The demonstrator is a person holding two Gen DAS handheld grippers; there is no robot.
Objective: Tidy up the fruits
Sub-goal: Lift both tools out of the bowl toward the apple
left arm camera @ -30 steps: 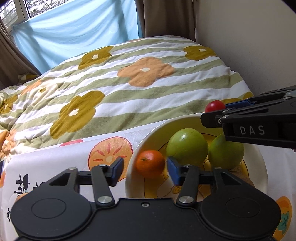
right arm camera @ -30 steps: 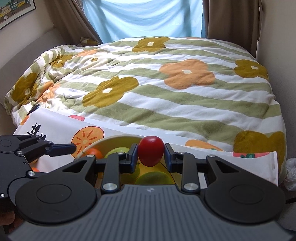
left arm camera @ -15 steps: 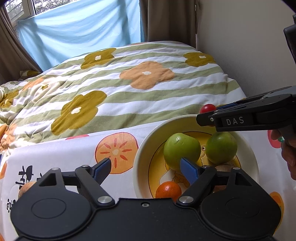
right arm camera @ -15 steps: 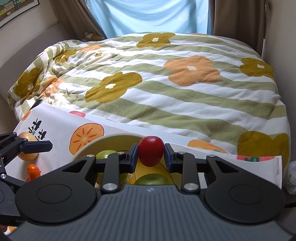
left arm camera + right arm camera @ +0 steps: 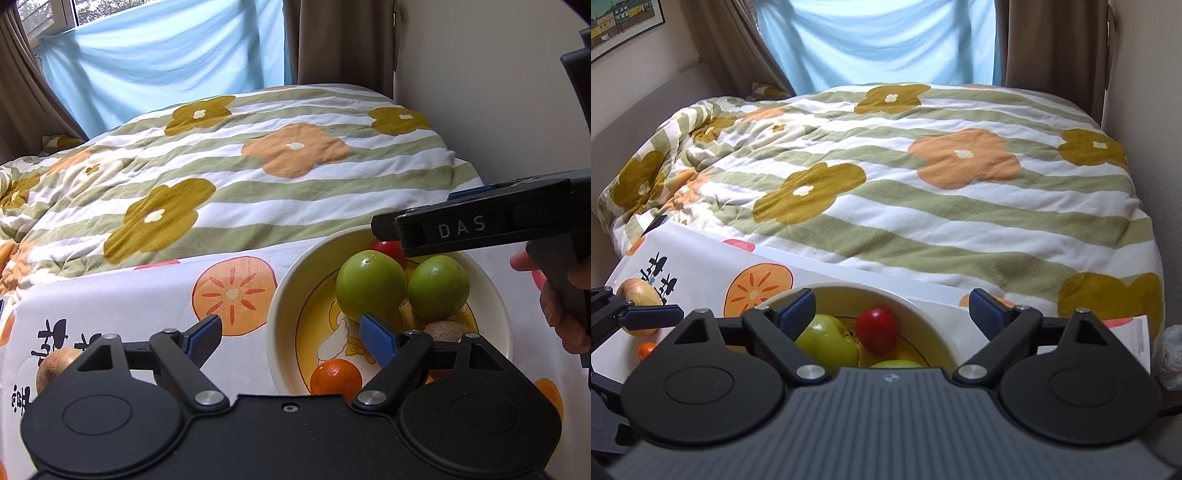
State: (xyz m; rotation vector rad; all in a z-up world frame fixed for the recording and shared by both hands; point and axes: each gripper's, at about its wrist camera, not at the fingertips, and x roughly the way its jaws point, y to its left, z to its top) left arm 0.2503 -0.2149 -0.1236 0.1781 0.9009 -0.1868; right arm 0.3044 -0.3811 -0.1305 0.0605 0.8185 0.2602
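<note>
A cream bowl (image 5: 280,295) with a yellow inside holds two green apples (image 5: 371,286), a small orange (image 5: 335,376), a brown kiwi (image 5: 448,328) and a red tomato (image 5: 388,249). My left gripper (image 5: 291,339) is open and empty over the bowl's near-left rim. My right gripper (image 5: 892,306) is open and empty above the bowl (image 5: 923,314); the red tomato (image 5: 876,331) lies in it beside a green apple (image 5: 825,343). The right gripper's side shows in the left wrist view (image 5: 461,230).
The bowl sits on a white cloth printed with orange slices (image 5: 232,291). A brown onion-like fruit (image 5: 639,295) and a small orange (image 5: 646,349) lie on the cloth at the left. A striped flowered quilt (image 5: 923,177) covers the bed behind; a wall stands at the right.
My right gripper has opened and the red tomato has dropped into the bowl. My left gripper has stayed open and drawn back a little from the bowl.
</note>
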